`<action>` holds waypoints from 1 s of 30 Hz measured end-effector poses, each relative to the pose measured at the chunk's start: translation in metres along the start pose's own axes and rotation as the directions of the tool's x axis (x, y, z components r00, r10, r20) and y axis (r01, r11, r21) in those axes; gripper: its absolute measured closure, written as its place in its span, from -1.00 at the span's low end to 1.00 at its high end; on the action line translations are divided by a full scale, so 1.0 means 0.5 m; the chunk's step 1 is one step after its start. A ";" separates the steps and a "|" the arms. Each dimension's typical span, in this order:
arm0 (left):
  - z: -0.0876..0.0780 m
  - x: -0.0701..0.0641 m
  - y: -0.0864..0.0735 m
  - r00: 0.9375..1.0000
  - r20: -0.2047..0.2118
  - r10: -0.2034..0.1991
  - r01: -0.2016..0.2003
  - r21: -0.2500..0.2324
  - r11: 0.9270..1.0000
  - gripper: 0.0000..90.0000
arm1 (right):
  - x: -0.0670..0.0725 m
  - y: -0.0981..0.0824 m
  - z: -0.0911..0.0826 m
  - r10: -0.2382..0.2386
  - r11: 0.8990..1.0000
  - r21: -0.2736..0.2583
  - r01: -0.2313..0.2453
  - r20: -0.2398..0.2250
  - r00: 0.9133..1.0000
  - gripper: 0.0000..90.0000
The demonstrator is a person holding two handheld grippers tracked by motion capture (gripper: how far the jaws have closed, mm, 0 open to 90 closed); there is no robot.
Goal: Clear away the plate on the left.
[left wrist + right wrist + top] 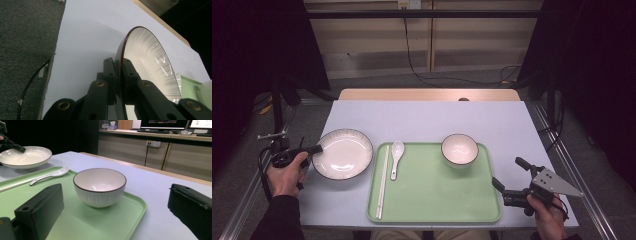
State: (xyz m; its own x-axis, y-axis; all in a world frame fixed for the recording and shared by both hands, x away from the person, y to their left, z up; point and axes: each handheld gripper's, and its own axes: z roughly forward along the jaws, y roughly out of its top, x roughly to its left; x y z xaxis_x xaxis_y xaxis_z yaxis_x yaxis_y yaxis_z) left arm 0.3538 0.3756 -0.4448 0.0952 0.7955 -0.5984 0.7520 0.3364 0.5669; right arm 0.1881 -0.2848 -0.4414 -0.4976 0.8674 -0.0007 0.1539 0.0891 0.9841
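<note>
Left hand-held gripper clamped on white plate rim, left of green tray on counter.
High view: right hand-held gripper spread wide, empty. Left gripper view: pinched ribbed, dark-edged plate. Right gripper view: gaped before round ribbed bowl; spoon beyond.

Plate left of tray — bowl on tray.
</note>
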 end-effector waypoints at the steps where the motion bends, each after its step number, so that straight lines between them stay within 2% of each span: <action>1: -0.005 -0.004 -0.001 1.000 -0.014 0.007 -0.007 -0.002 1.000 0.88 | 0.000 0.000 0.000 0.001 1.000 -0.001 -0.001 -0.003 1.000 -1.00; 2: -0.007 -0.007 -0.003 1.000 0.002 0.002 -0.002 -0.016 1.000 0.87 | 0.000 0.000 0.000 0.002 1.000 -0.001 -0.002 -0.002 1.000 -1.00; 4: -0.017 -0.013 -0.007 0.999 -0.017 0.028 -0.028 -0.014 1.000 0.87 | 0.000 0.000 0.000 0.001 1.000 -0.001 -0.001 -0.002 1.000 -1.00; 7: -0.026 -0.024 -0.015 1.000 0.008 0.026 -0.025 -0.027 0.999 0.87 | 0.000 0.000 0.000 0.003 1.000 -0.002 -0.003 -0.002 1.000 -1.00; 9: -0.031 -0.036 -0.019 0.999 0.008 0.044 -0.044 -0.025 0.999 0.87 | 0.000 0.000 0.001 0.001 1.000 -0.001 -0.001 0.000 1.000 -1.00; 10: -0.032 -0.041 -0.021 0.999 0.021 0.037 -0.036 -0.039 0.999 0.87 | 0.000 0.000 0.001 0.002 1.000 -0.002 -0.002 0.000 1.000 -1.00; 11: -0.036 -0.047 -0.023 0.998 0.014 0.056 -0.055 -0.026 0.998 0.87 | 0.000 0.000 0.001 0.003 1.000 -0.002 -0.003 -0.001 1.000 -1.00; 12: -0.038 -0.051 -0.027 0.998 0.033 0.049 -0.048 -0.031 0.998 0.87 | 0.000 0.000 0.001 0.002 1.000 -0.003 -0.002 0.001 1.000 -1.00; 13: -0.040 -0.054 -0.030 0.998 0.033 0.060 -0.059 -0.034 0.998 0.87 | 0.000 0.000 0.000 0.003 1.000 0.000 -0.003 0.002 1.000 -1.00; 21: -0.049 -0.079 -0.060 0.997 0.051 0.062 -0.059 -0.056 0.997 0.87 | 0.001 0.000 0.001 0.002 1.000 -0.004 -0.002 -0.003 1.000 -1.00; 23: -0.054 -0.085 -0.072 0.995 0.081 0.061 -0.056 -0.063 0.996 0.86 | 0.000 0.000 0.002 -0.001 1.000 -0.004 0.001 -0.001 1.000 -1.00; 26: -0.056 -0.092 -0.078 0.993 0.099 0.065 -0.059 -0.065 0.996 0.87 | 0.000 0.000 0.002 0.000 1.000 -0.004 0.000 -0.002 1.000 -1.00; 29: -0.058 -0.112 -0.087 0.992 0.105 0.075 -0.067 -0.081 0.995 0.87 | 0.001 0.000 0.003 0.000 1.000 -0.005 0.000 0.000 1.000 -1.00; 30: -0.060 -0.117 -0.089 0.990 0.113 0.085 -0.077 -0.072 0.994 0.87 | 0.001 0.000 0.002 0.001 1.000 -0.004 -0.001 -0.001 1.000 -1.00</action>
State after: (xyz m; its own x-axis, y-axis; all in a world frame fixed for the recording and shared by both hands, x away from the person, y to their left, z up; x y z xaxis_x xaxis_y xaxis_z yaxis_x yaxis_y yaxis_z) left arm 0.2953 0.3293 -0.4184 0.2315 0.7593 -0.6082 0.6934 0.3097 0.6506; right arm 0.1890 -0.2839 -0.4414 -0.4985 0.8669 0.0006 0.1508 0.0860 0.9848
